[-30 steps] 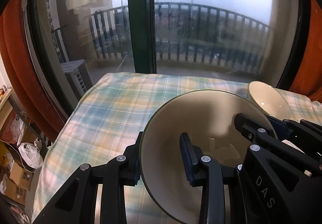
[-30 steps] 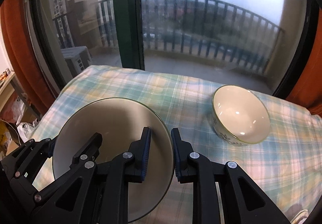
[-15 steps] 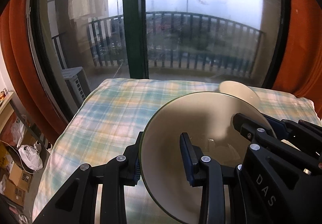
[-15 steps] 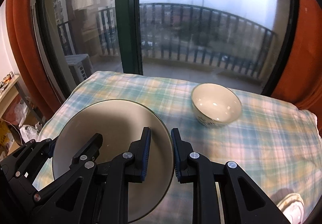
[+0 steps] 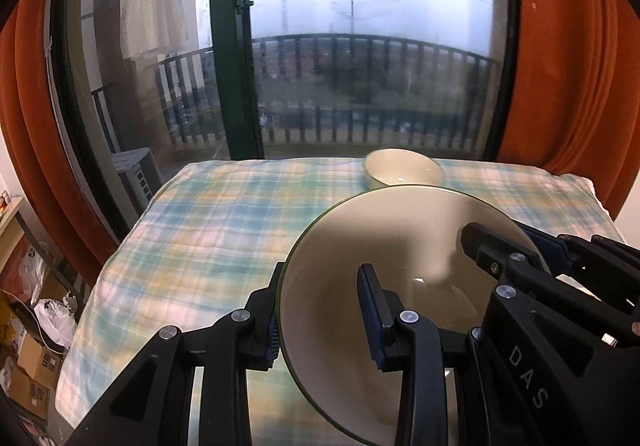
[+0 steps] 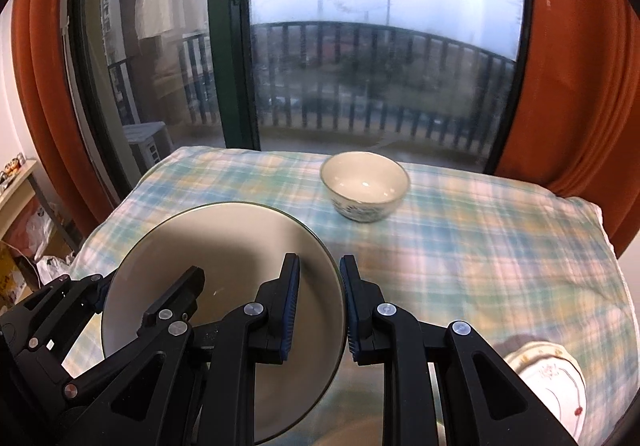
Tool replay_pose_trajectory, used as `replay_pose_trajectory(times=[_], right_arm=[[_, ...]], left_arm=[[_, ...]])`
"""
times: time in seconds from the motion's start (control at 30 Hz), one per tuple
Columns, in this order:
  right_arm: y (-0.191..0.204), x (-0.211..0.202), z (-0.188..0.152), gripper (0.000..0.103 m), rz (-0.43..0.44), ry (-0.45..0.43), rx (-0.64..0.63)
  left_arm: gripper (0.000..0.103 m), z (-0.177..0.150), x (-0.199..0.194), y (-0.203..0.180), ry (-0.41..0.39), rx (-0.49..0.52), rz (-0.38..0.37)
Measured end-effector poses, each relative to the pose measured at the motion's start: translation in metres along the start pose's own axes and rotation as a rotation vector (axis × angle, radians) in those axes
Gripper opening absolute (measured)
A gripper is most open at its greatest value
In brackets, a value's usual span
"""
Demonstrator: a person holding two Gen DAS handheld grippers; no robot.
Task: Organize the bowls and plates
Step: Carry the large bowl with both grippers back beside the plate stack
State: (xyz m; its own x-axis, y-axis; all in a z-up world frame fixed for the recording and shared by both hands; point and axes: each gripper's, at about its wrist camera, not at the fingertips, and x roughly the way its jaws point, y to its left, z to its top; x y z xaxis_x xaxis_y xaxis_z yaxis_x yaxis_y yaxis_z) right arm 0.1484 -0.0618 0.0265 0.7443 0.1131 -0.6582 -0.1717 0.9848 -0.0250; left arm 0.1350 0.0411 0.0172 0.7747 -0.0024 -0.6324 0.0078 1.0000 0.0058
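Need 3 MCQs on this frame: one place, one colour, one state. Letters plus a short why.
1. Where does the small bowl stand?
A. on the checked cloth, beyond the plate
B. inside the plate
C. on the floor

2. What colour are the curtains beside the window?
A. white
B. rust orange
C. blue

3. How is the large plate held?
A. lying free on the cloth
B. by one pair of tongs only
C. by both pairs of tongs, one on each side of its rim

Key:
1 A: the bowl stands alone on the cloth nearer the window.
2 B: orange folds frame both sides.
3 C: the right tongs clamp the right rim, and the left tongs clamp the left rim.
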Motion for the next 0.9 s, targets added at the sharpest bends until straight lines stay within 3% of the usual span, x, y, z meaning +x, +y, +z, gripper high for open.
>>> replay_pose_trajectory(times=[0.53,0.9], right_arm=[[-0.060,-0.046,-0.050,0.024,0.000,-0.022,0.041],[-0.078,-0.065,-0.088,0.024,0.000,-0.023,0.063]], left_arm=[[0.033,-0.037,-0.036,-0.058,-0.012,0.036,-0.036],[0.033,-0.066,-0.045,-0.081,-0.002,0.069,-0.060]])
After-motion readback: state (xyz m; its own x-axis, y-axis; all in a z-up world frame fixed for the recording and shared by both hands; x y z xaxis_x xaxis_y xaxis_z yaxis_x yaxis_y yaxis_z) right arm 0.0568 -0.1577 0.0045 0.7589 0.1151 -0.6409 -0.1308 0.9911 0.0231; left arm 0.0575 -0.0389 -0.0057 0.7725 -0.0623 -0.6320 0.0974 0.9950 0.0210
